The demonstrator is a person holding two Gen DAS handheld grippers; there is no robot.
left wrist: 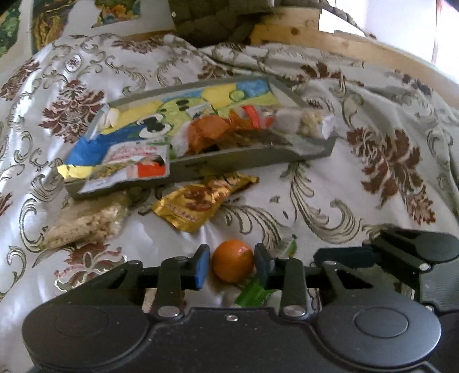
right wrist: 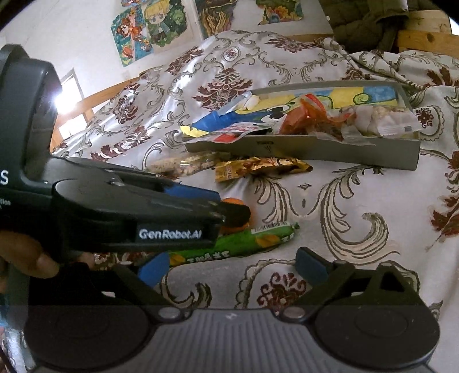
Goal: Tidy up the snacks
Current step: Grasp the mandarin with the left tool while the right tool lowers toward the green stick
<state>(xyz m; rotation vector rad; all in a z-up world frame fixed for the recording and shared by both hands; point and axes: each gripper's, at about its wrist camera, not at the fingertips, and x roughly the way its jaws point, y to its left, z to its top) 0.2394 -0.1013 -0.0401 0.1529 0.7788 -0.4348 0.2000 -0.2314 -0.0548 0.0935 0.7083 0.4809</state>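
Bed (left wrist: pixel 330 183) with floral cover, wood frame (left wrist: pixel 358 46), white wall (right wrist: pixel 86 37) with posters (right wrist: pixel 149 25), bright window (right wrist: pixel 67 100).

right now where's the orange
In the left wrist view the orange sits on the bedspread between the left gripper's blue pads, with the green packet beside it and the gold packet beyond.
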